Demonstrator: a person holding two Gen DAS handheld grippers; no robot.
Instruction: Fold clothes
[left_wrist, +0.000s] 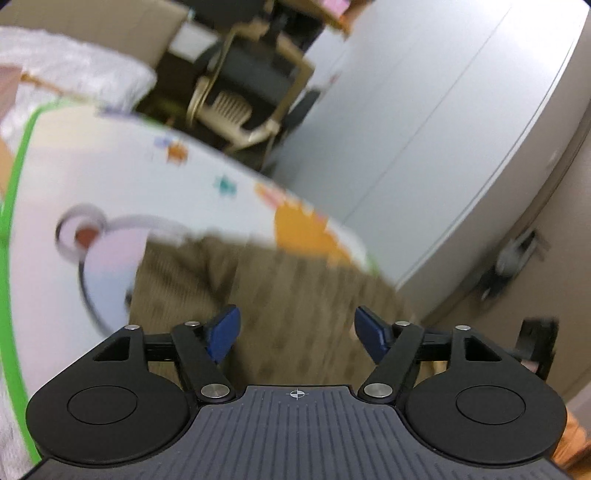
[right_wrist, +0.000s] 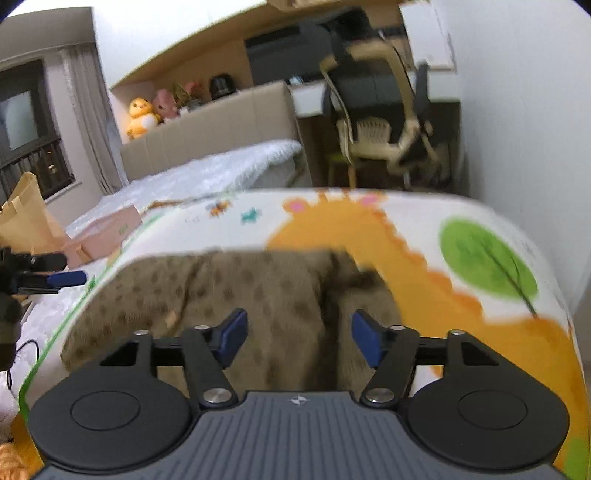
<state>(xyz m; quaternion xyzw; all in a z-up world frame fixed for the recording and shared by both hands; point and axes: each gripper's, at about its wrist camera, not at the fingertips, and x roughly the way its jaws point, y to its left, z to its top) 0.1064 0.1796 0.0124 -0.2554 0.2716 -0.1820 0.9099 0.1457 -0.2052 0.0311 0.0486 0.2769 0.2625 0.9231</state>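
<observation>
The left claw (left_wrist: 297, 334) stood wide open, its blue pads (left_wrist: 223, 338) well apart, with nothing between them. It hovered above the brown knit garment (left_wrist: 266, 291) without touching it. The right claw (right_wrist: 299, 338) was likewise open and empty, its blue pads (right_wrist: 232, 338) spread over the same garment (right_wrist: 221, 295); no contact was visible.

The garment lay on a play mat (right_wrist: 424, 221) printed with an orange giraffe (right_wrist: 332, 229), a green tree (right_wrist: 487, 258) and a green border (left_wrist: 14, 206). The fabric was olive-brown with a ribbed texture and a repeating pattern of darker diamond-like marks. In the right wrist view it was spread broadly, with a dark fold or crease running near-to-far right of centre, and its far edge lay fairly straight across the mat. Motion blur concealed finer detail.

In the right wrist view, the left claw (right_wrist: 70, 278) appeared at the left edge, beside the garment's left side. Far beyond the mat stood a bed with white bedding (right_wrist: 221, 170), a beige chair (right_wrist: 373, 136), and plush toys (right_wrist: 142, 114) on a ledge.
</observation>
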